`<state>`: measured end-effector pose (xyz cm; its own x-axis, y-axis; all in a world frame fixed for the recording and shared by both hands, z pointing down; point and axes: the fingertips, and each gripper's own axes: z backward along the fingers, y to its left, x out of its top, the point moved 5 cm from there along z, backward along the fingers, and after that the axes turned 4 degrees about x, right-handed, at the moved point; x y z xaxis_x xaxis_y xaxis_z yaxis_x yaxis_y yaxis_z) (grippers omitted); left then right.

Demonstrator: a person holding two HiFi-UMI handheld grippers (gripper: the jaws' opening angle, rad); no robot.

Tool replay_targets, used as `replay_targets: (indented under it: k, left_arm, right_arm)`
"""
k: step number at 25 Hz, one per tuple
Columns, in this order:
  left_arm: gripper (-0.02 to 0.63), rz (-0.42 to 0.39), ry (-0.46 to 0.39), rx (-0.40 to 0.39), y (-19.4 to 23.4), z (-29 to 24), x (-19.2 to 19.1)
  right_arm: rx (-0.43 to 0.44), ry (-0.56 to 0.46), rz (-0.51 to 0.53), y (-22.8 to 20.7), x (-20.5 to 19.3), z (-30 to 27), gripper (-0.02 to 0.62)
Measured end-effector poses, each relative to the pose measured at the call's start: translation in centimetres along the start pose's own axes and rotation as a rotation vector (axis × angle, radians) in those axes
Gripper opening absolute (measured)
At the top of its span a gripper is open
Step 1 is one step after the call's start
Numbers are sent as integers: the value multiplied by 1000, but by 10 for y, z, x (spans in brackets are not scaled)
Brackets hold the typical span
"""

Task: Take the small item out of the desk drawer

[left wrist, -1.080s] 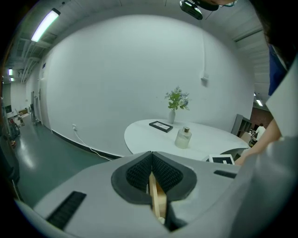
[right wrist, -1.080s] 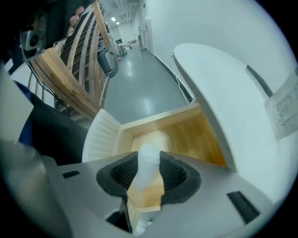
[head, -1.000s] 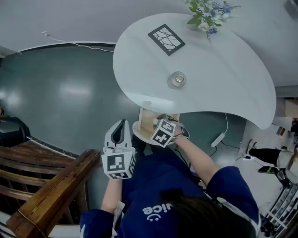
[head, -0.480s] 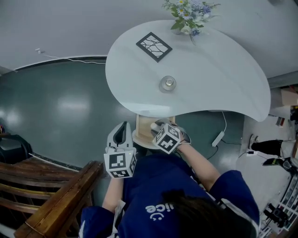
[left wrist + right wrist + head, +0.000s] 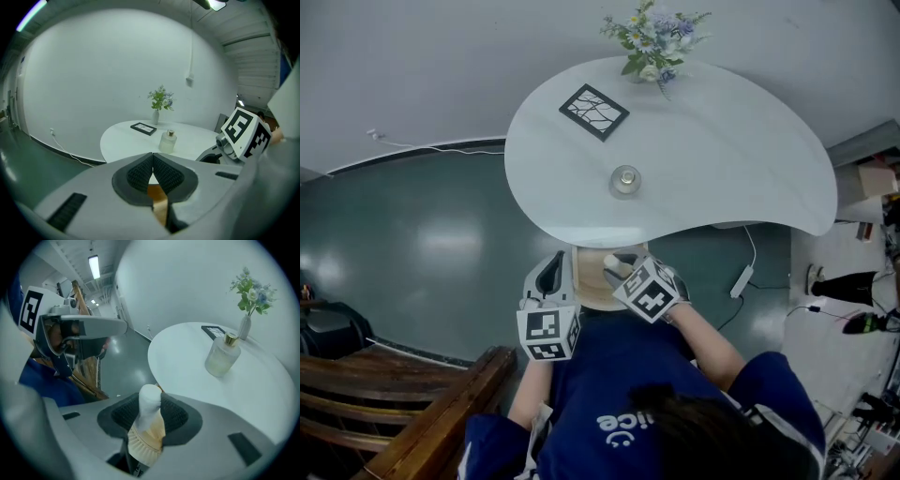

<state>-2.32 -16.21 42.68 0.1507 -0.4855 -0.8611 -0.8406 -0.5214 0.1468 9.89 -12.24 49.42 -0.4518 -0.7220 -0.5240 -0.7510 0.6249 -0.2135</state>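
My right gripper (image 5: pixel 151 404) is shut on a small white item (image 5: pixel 149 420) with a rounded tip and a ribbed, flared base. In the head view this gripper (image 5: pixel 615 269) hangs over the open wooden drawer (image 5: pixel 589 286) under the white table's (image 5: pixel 722 159) near edge. The item (image 5: pixel 610 262) shows as a pale spot at its tips. My left gripper (image 5: pixel 550 274) stands right beside the drawer's left side. In its own view its pads (image 5: pixel 140 171) meet, with only a strip of wood showing below them.
On the table (image 5: pixel 187 362) stand a glass bottle (image 5: pixel 625 179), a dark picture frame (image 5: pixel 593 112) and a vase of flowers (image 5: pixel 652 37). A wooden chair (image 5: pixel 394 394) is at lower left. A power strip (image 5: pixel 739 281) with cable lies on the dark floor at right.
The right gripper has drawn back and up from the drawer with the white item in it. The left gripper has come in against the drawer's left side.
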Motion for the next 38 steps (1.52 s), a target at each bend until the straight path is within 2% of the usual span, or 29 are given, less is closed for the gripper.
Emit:
replay_targets:
  k: [8, 18, 30, 38]
  left_arm:
    - [5, -11, -10, -48, -15, -7, 14]
    - [5, -50, -29, -112, -35, -6, 37]
    - [5, -39, -144, -94, -40, 7, 72]
    - [5, -38, -208, -81, -40, 21, 90]
  right_arm:
    - [-111, -158, -142, -16, 10, 40, 152]
    - [-249, -304, -208, -24, 19, 84, 152]
    - [-460, -555, -178, -30, 42, 142, 152]
    - [-563, -731, -126, -26, 55, 182, 152]
